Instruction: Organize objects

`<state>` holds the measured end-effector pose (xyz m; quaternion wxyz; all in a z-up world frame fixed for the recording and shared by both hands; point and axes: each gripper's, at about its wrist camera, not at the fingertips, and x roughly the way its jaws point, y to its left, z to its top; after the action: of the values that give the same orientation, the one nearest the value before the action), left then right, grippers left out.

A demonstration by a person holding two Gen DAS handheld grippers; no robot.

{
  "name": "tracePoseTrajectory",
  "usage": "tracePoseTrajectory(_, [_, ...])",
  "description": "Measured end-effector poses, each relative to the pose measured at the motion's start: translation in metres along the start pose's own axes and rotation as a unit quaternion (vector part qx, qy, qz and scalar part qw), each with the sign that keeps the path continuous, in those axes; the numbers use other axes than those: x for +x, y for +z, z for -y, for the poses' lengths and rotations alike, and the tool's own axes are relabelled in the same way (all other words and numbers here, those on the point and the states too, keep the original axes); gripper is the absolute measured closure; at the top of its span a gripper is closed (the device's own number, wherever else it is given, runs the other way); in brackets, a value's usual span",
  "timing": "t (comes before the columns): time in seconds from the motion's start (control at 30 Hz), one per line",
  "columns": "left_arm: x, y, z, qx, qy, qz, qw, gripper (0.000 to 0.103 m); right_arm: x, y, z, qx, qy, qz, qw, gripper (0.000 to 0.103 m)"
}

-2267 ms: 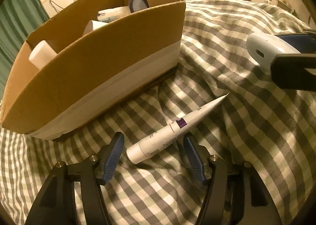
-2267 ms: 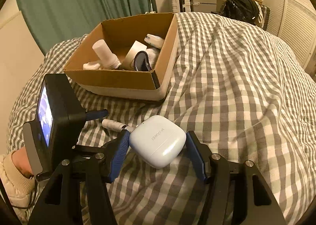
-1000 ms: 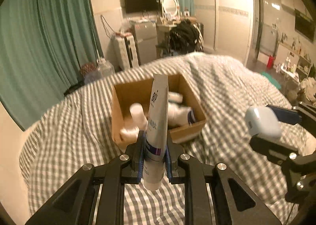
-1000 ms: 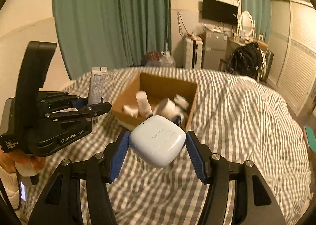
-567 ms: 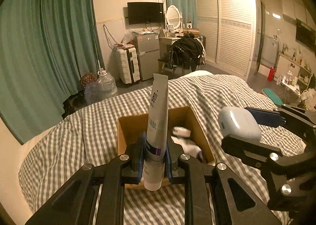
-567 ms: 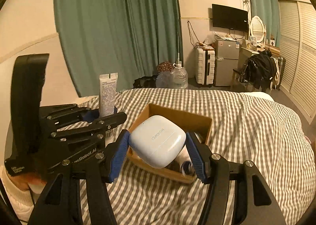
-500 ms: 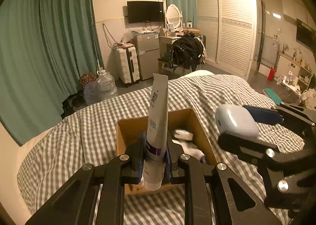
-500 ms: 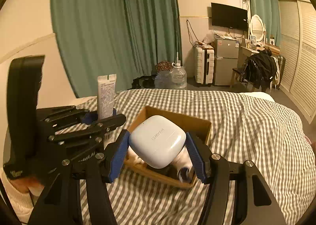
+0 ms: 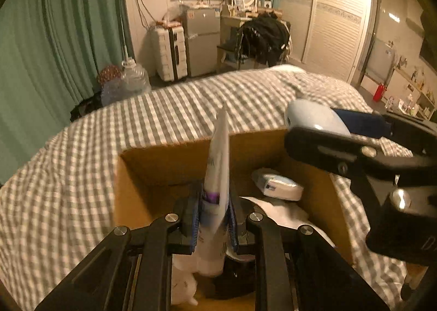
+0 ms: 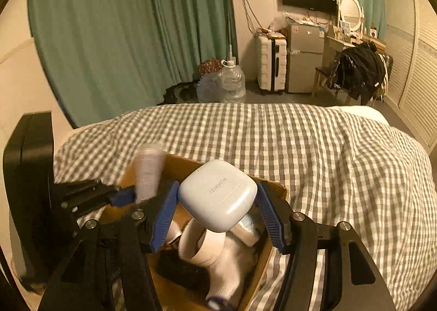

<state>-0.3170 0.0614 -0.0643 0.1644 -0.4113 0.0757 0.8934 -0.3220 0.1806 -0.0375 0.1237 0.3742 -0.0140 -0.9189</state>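
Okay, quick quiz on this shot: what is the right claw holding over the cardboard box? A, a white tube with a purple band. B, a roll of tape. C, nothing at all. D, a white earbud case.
D: the right claw is shut on a white earbud case marked HUAWEI, held above the cardboard box; the white tube is in the left claw instead.
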Motion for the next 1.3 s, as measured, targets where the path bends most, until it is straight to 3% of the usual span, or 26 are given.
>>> tracePoseTrajectory(0.3, [0.033, -0.011, -0.011, -0.011, -0.011, -0.03, 0.9994, 0.085, 0.04, -0.015, 0.012, 0.003, 0.007, -0.039, 0.999, 0.045])
tracePoseTrajectory(0.53, [0.03, -0.019, -0.014, -0.015, -0.019, -0.028, 0.9993, 0.085, 0.049, -0.021, 0.012, 0.005, 0.003, -0.056, 0.998, 0.044])
tracePoseTrajectory(0.8, [0.022, -0.014, -0.013, -0.01, -0.023, -0.019, 0.9995, 0.082, 0.038, -0.017, 0.014, 0.016, 0.011, -0.026, 0.999, 0.026])
tracePoseTrajectory(0.9, [0.018, -0.01, -0.012, -0.013, -0.018, -0.014, 0.9997, 0.065, 0.032, -0.015, 0.014, 0.024, 0.01, -0.015, 1.0, 0.023])
tracePoseTrajectory(0.93, [0.016, -0.009, -0.013, -0.016, -0.016, -0.011, 0.9997, 0.053, 0.031, -0.014, 0.015, 0.027, 0.011, -0.014, 0.999, 0.022])
tracePoseTrajectory(0.97, [0.013, -0.007, -0.014, -0.02, -0.013, -0.007, 0.9997, 0.047, 0.029, -0.013, 0.016, 0.028, 0.01, -0.011, 0.999, 0.019])
tracePoseTrajectory(1.1, [-0.006, -0.003, -0.018, -0.027, -0.008, 0.011, 0.9995, 0.039, 0.016, -0.005, 0.019, 0.037, -0.009, 0.008, 0.999, 0.014])
tracePoseTrajectory(1.17, [-0.018, -0.003, -0.019, -0.025, -0.002, 0.023, 0.9994, 0.028, 0.004, -0.003, 0.017, 0.044, -0.008, 0.021, 0.999, 0.009])
tracePoseTrajectory(1.3, [-0.053, 0.0, -0.017, -0.018, 0.01, 0.049, 0.9986, 0.024, -0.029, 0.005, 0.012, 0.048, -0.02, 0.053, 0.997, 0.005])
